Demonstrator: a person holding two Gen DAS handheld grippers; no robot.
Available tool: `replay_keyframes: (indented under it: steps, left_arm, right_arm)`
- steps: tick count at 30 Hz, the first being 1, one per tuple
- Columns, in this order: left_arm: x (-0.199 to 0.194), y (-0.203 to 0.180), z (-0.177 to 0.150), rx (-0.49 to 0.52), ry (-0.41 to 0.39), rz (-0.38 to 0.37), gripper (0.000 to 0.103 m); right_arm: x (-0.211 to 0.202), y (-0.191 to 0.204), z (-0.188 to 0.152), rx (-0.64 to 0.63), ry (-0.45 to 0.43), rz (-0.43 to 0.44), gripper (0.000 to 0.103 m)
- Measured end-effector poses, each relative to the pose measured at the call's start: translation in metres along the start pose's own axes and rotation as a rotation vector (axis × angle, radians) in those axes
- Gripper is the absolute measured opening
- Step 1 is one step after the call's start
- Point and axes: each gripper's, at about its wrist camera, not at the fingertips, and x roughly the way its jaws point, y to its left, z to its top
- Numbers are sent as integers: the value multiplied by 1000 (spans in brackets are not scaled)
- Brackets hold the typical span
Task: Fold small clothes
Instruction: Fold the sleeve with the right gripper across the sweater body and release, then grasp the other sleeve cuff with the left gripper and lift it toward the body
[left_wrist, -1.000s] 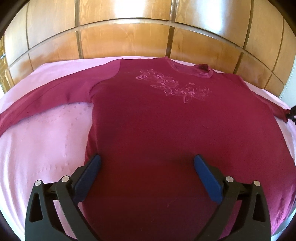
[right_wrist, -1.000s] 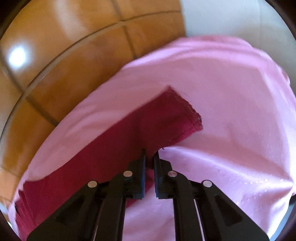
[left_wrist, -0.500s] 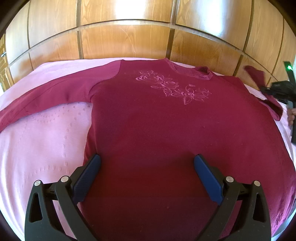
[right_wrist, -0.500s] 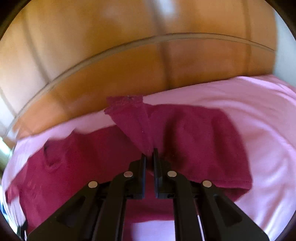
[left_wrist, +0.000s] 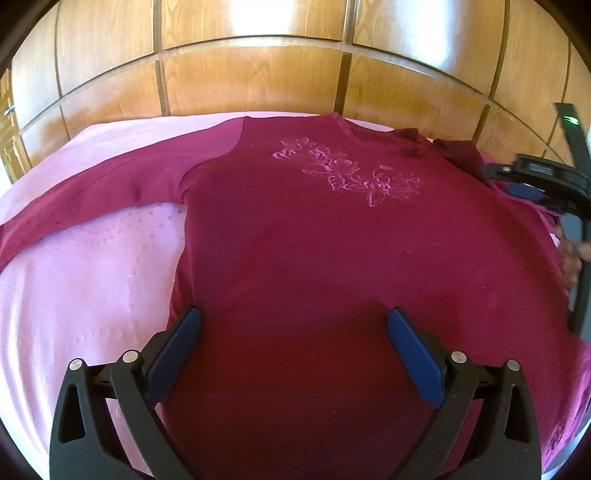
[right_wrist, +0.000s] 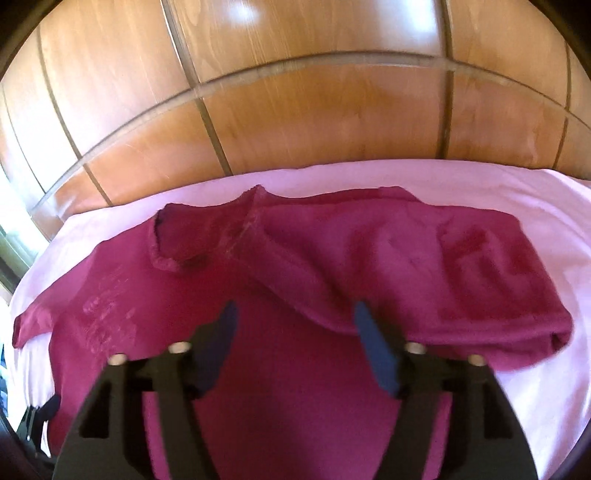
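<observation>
Right sleeve (right_wrist: 424, 266) got flopped across the sweater (left_wrist: 332, 258) on the pink bedspread (left_wrist: 92, 258), right tongs (right_wrist: 295, 332) just opened, empty, while the other sleeve (left_wrist: 110, 192) stretches sideways nearest the wide-open, empty left tongs (left_wrist: 293, 343).

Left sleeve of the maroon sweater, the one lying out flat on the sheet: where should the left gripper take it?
Grip the left sleeve near its cuff end, coming from above with the open left gripper. It lies flat and straight on the pink sheet, so its edge pinches easily.
</observation>
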Motion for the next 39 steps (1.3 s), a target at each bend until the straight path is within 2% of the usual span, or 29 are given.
replay_keyframes:
  steps: [2, 3, 5, 7, 9, 12, 16, 21, 23, 27, 32, 35, 37, 39]
  left_arm:
    - [2, 0, 2, 2, 9, 7, 99]
    - [2, -1, 2, -4, 12, 9, 99]
    - [2, 0, 3, -10, 13, 0, 99]
    - [1, 3, 7, -33, 15, -35, 99]
    - [-2, 8, 14, -87, 8, -104, 99]
    - [-4, 5, 33, -147, 7, -219, 99]
    - [11, -14, 62, -208, 103, -395, 99]
    - [25, -46, 96, -239, 123, -506, 99]
    - [35, -60, 112, -258, 157, -586, 99]
    - [57, -89, 138, -277, 209, -670, 99]
    - [93, -112, 161, -337, 289, -675, 97]
    - [112, -126, 171, -354, 316, -661, 87]
    - [125, -138, 176, -350, 335, -641, 71]
    - [134, -146, 178, -326, 349, -593, 67]
  right_arm:
    - [-10, -2, -11, 5, -12, 5, 93]
    - [-13, -7, -16, 11, -14, -4, 96]
    - [-17, -23, -26, 53, -1, -8, 96]
    - [-24, -38, -35, 101, -7, 9, 101]
    - [-25, -45, -42, 133, -1, -37, 101]
    - [-26, -63, -51, 211, -28, 53, 101]
    - [-26, -70, -52, 259, -54, 106, 101]
    - [-27, -71, -52, 272, -69, 124, 101]
    - [-30, -74, -55, 277, -75, 131, 101]
    - [-30, -77, -56, 289, -85, 147, 101]
    - [-31, -80, -58, 302, -98, 169, 101]
    - [-32, -81, -59, 307, -104, 176, 101]
    - [-32, -81, -59, 308, -107, 176, 101]
    - [-32, -82, -59, 310, -109, 179, 101]
